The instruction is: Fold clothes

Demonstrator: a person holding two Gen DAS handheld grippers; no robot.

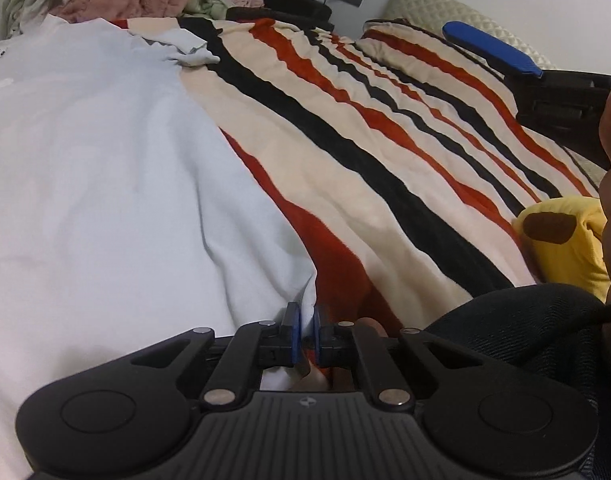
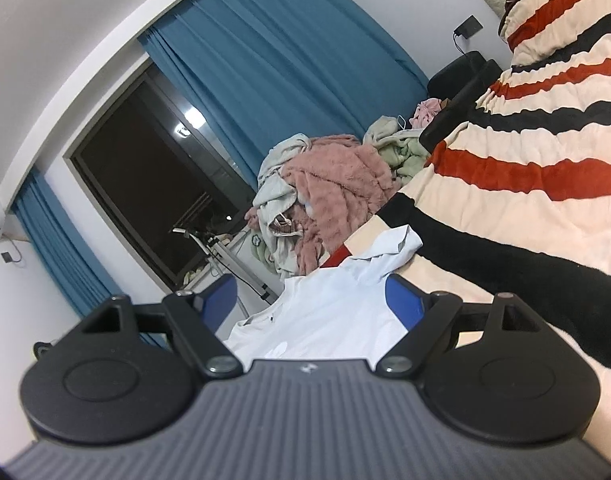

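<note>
My left gripper (image 1: 305,330) pinches the bottom hem corner of the white shirt (image 1: 97,184), flat across frame left on the striped blanket (image 1: 385,168); thin, limp, light cloth, so grip edges; right gripper (image 2: 319,306) spread, empty.

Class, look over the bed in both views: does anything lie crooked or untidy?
Yes. The white shirt's sleeve is crumpled and bunched on the striped blanket instead of lying flat. Behind the white shirt, a heap of clothes sits unfolded. The left gripper pinches the shirt's edge.

smooth matt cloth shirt (image 1: 97,168); fuzzy fleece striped blanket (image 1: 365,184).
</note>
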